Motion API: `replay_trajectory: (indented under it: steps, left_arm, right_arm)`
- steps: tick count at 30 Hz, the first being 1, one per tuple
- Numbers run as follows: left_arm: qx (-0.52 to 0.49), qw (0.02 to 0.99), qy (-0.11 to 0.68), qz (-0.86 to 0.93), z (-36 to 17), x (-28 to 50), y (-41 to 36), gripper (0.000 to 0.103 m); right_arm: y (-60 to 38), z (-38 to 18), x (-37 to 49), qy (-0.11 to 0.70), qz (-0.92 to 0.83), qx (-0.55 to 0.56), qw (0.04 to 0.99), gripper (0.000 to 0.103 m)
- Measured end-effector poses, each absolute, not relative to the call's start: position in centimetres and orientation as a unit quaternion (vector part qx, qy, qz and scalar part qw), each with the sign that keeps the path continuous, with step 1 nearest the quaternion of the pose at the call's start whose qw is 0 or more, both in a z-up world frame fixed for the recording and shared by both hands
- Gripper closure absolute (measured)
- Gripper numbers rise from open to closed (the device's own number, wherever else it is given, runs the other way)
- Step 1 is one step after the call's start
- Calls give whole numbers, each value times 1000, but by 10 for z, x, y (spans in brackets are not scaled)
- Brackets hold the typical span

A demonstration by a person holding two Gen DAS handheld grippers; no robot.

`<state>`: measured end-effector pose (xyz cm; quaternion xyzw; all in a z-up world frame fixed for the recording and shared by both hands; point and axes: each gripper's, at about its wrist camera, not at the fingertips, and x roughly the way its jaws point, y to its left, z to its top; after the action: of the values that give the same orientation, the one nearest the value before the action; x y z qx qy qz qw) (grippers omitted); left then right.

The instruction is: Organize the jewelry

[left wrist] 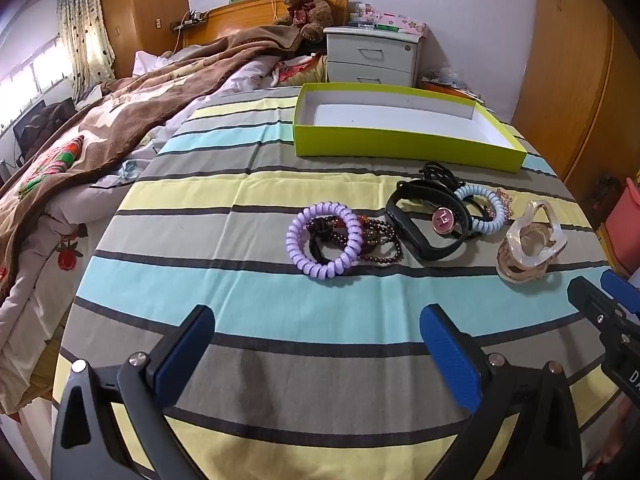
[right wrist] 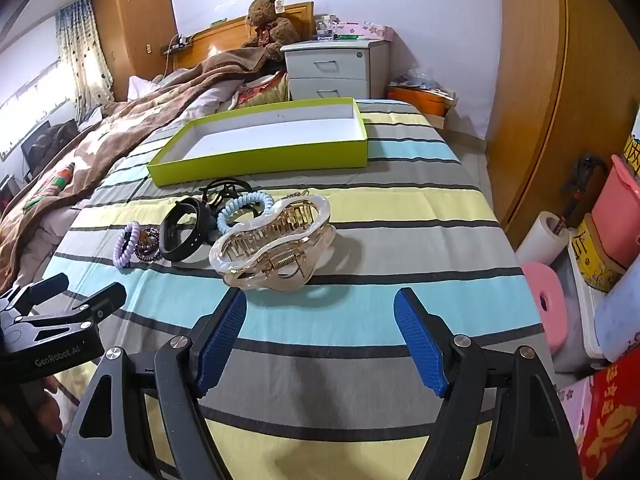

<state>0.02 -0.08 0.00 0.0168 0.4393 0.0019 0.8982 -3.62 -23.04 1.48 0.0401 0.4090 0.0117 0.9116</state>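
Note:
A lime green box [left wrist: 400,145] with a white inside lies open on the striped bedsheet; it also shows in the right wrist view [right wrist: 260,158]. In front of it lies a cluster: a purple coil hair tie [left wrist: 324,239], dark bead bracelets [left wrist: 378,238], a black band [left wrist: 424,220] with a pink round charm [left wrist: 443,220], a light blue coil tie [left wrist: 486,208] and a clear beige hair claw [left wrist: 530,242]. The claw lies just ahead of my right gripper [right wrist: 320,312], which is open and empty. My left gripper [left wrist: 316,320] is open and empty, short of the purple tie [right wrist: 127,249].
A brown blanket [left wrist: 132,120] and rumpled bedding cover the left of the bed. A teddy bear [left wrist: 306,2] and a white nightstand [left wrist: 372,58] stand behind. Wooden wardrobes [right wrist: 560,100] line the right; tubs and pink rolls [right wrist: 546,304] sit on the floor there.

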Motion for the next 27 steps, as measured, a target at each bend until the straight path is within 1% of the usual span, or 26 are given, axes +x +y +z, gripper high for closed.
replay_trajectory:
  steps: [8, 16, 21, 27]
  left_arm:
    - [-7, 897, 443, -16, 2, 4, 5, 0]
    - [-20, 904, 426, -24, 4, -1, 6, 0]
    - [0, 910, 414, -14, 12, -3, 0, 0]
    - [-6, 911, 412, -11, 14, -3, -2, 0]
  right_arm:
    - [-232, 18, -35, 408, 10, 41, 912, 27]
    - [-230, 18, -38, 400, 7, 43, 915, 27]
    - [-232, 18, -42, 397, 7, 44, 917, 27]
    - [-230, 19, -40, 396, 7, 42, 917, 27]
